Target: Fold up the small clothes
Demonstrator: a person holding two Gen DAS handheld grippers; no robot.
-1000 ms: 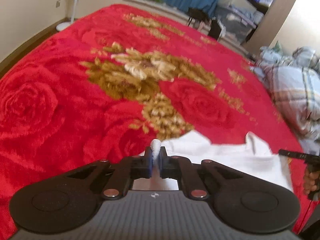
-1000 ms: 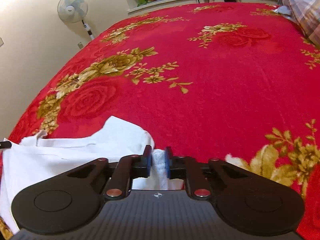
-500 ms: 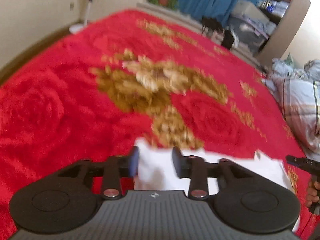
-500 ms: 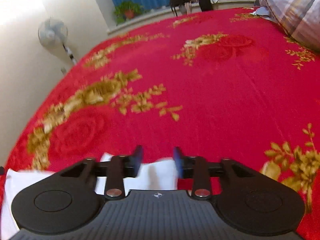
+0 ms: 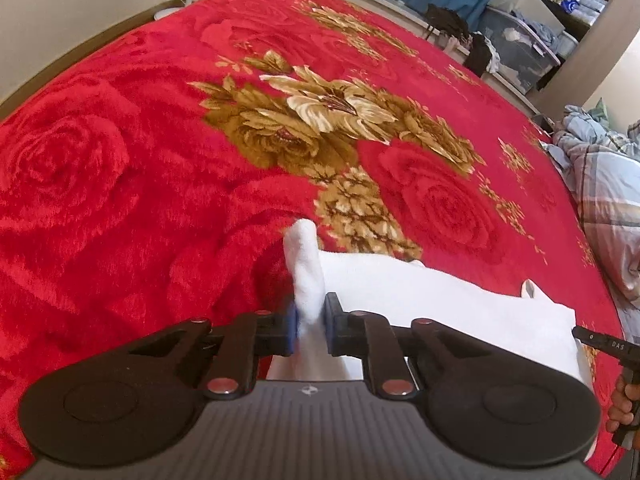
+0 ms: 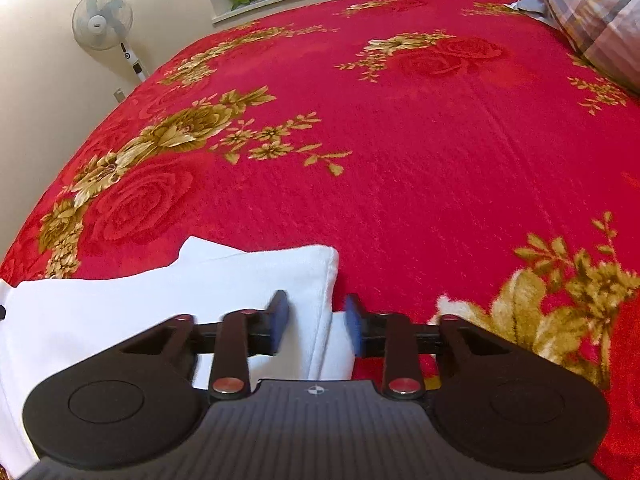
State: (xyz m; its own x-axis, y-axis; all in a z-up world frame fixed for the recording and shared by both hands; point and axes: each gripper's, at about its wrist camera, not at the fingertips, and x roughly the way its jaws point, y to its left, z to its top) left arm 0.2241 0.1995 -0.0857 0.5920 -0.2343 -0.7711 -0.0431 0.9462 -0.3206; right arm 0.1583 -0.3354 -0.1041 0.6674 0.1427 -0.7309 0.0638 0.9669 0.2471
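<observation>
One white garment (image 5: 440,304), small, plain, thick-knit or terry by the look of its nap; exact kind not determinable from these views. It is lying folded over on the red floral blanket (image 5: 160,200) of the bed, stretching between the two grippers and directly ahead of and beneath both.

Handling, judged: light, soft and limp, not fragile; it is likely sagging wherever unsupported, and the plush blanket is probably dragging at it. Best taken at corners or at the doubled edge, pinching through all layers so none slips free.

Left gripper (image 5: 311,326): jaws having just been closing, now standing narrow, and pressing on a raised corner of the garment that is sticking up in a peak just beyond the fingertips.

Right gripper (image 6: 316,326): jaws having just been closing, now standing partly apart and straddling the garment's thick rolled edge; the pads are not plainly pressing on the cloth, so no firm hold is being shown.

Appearance: clean white, no print visible, upper layer lying smooth, a small tab or corner (image 5: 530,289) poking up at the far edge.
</observation>
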